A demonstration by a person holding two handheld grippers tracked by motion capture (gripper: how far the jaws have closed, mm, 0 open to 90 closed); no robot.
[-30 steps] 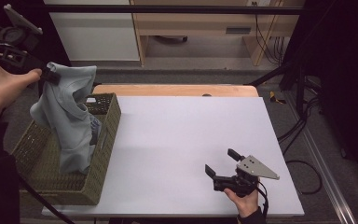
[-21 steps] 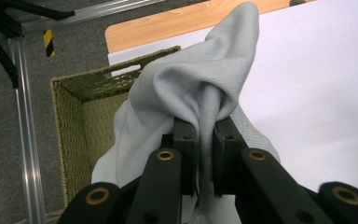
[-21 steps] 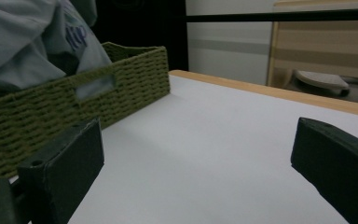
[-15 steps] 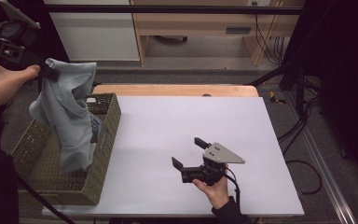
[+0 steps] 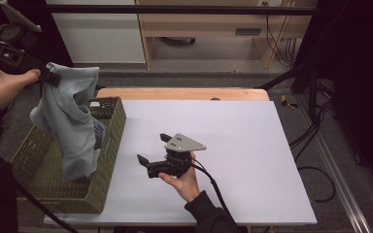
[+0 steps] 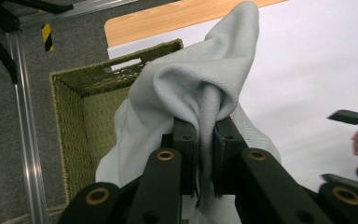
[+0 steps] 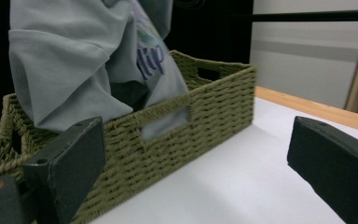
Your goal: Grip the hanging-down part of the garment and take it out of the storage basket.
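High view: the left gripper [image 5: 48, 77], raised at the far left, has its jaws clamped on a bunched fold of a pale grey-blue cotton garment [image 5: 73, 124], which hangs from it with its lower end down inside the olive-green woven rectangular basket [image 5: 104, 194] at the left edge of the white table [image 5: 252, 145]. The right gripper [image 5: 151, 154] sits low over mid-table, jaws spread apart and empty, pointing toward the basket.

Left gripper view: both black jaws are pinched together on a ridge of the garment [image 6: 200, 88], basket [image 6: 74, 121] beneath.

Right gripper view: the wide-open jaws frame the basket wall [image 7: 177, 140]; the garment [image 7: 65, 70], with printed lettering, drapes above it.

The step looks like lifting the garment out of the basket. Next, the right gripper probably needs to reach a free hanging edge and close on it, so the cloth can be spread on the table
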